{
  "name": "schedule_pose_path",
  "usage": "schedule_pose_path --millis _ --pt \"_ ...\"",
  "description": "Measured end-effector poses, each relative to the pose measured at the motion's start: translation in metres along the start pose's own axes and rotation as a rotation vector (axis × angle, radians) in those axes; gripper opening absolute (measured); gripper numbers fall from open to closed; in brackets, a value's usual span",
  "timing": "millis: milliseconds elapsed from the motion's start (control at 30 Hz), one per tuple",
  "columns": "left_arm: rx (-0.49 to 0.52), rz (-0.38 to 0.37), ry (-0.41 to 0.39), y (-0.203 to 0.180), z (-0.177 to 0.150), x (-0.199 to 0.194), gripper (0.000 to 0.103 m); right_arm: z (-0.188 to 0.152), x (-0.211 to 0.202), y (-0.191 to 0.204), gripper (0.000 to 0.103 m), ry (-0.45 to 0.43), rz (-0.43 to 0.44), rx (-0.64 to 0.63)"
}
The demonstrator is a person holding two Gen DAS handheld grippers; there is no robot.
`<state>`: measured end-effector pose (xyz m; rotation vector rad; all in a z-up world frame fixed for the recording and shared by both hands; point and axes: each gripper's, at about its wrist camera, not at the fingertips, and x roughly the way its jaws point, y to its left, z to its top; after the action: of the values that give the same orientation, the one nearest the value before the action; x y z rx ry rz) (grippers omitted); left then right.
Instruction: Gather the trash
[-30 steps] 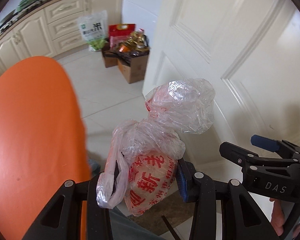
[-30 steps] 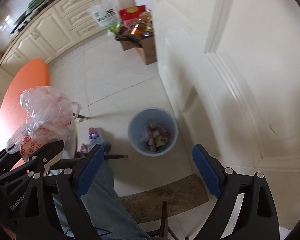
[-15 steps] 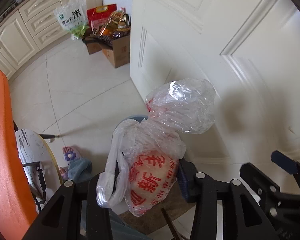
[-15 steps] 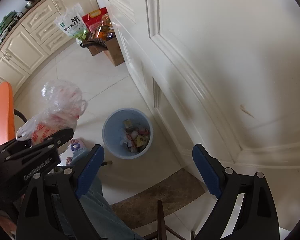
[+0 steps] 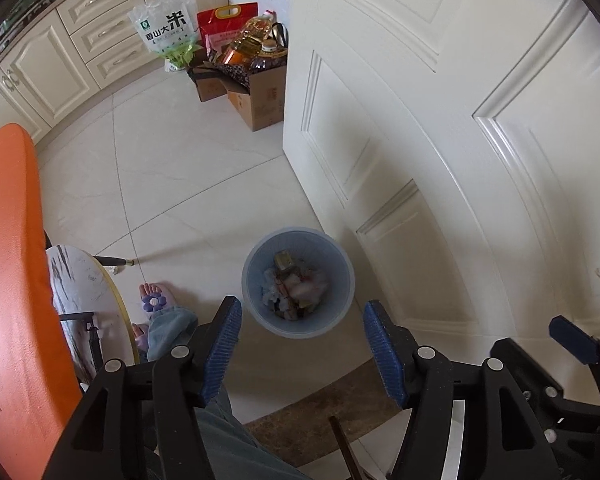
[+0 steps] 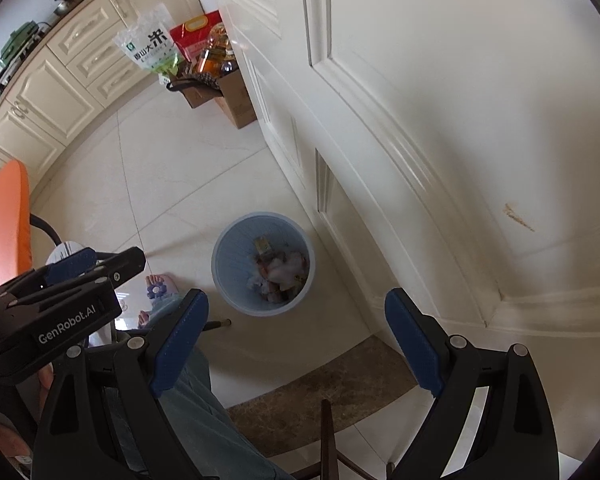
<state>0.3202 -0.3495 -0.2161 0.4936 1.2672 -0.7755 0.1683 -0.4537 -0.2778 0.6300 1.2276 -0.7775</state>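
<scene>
Crumpled trash (image 5: 296, 292) inside blue bin (image 5: 256, 264)

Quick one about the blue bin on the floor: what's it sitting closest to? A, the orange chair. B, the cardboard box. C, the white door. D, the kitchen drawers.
C: the bin stands on the tile right by the foot of the door, while the box, drawers and chair lie farther off.

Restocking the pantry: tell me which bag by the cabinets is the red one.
The red bag with the yellow handle, between the white-and-green rice bag and the oil bottle.
</scene>
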Motion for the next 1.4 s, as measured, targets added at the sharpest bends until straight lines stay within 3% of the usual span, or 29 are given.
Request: schedule_pose_path --millis 300,500,667,833,967,1400 --pt "-0.028 0.035 -0.042 0.000 -0.022 -0.027 0.059 0.000 -0.017 0.007 0.092 -0.058 0.006 -0.041" --pt "-0.095 0.082 -0.131 0.008 -0.052 -0.067 0.060 -0.006 -0.037 0.019 0.092 -0.139 0.043 -0.115" --pt "-0.174 0.121 -0.224 0.014 -0.092 -0.102 0.069 -0.012 -0.058 0.034 0.092 -0.211 0.061 -0.184" --pt "-0.268 0.167 -0.309 0.022 -0.138 -0.134 0.069 -0.026 -0.082 0.055 0.092 -0.281 0.105 -0.267" --pt "-0.340 0.220 -0.375 0.020 -0.176 -0.163 0.070 -0.042 -0.102 0.067 0.092 -0.322 0.206 -0.327" --pt "-0.508 0.371 -0.598 -0.022 -0.292 -0.244 0.074 -0.093 -0.187 0.103 0.093 -0.542 0.360 -0.499"
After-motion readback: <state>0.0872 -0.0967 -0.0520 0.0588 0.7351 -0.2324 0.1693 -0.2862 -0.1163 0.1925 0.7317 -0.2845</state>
